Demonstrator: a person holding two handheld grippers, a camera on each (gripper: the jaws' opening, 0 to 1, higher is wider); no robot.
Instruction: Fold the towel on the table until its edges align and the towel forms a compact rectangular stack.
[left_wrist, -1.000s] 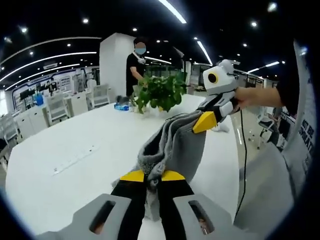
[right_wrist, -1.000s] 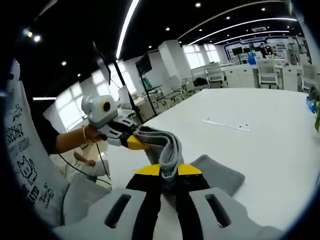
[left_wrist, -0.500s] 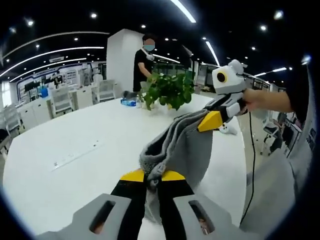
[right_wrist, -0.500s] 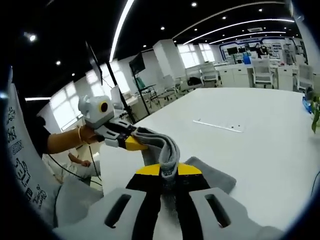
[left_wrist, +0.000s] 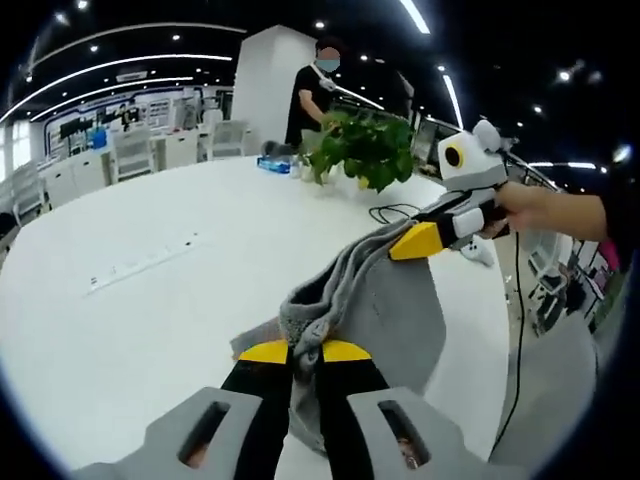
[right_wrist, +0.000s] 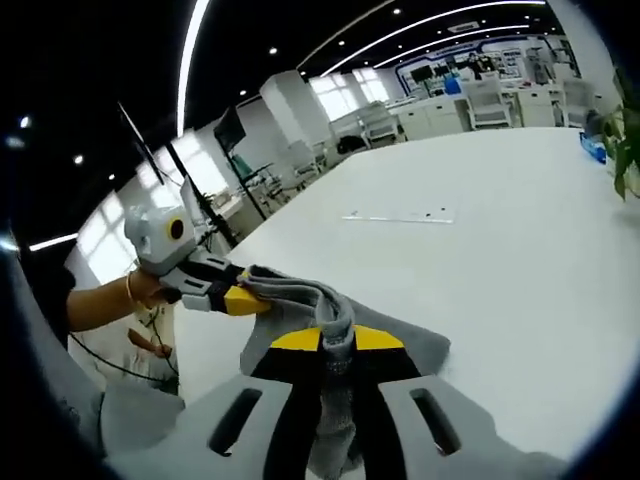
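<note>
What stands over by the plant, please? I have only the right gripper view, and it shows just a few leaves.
Observer: A person stands right behind the potted plant.
Operator: Does anything lie near it?
Observer: A dark cable lies on the table in front of it.
Operator: How does the towel hang?
Observer: Its top edge runs from the right claw to the left claw, and a broad sheet of towel drapes below.

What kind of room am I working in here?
Likely an open-plan office or lab: a long white table, rows of white chairs and desks behind it, strip ceiling lights, and a potted plant on the table.
</note>
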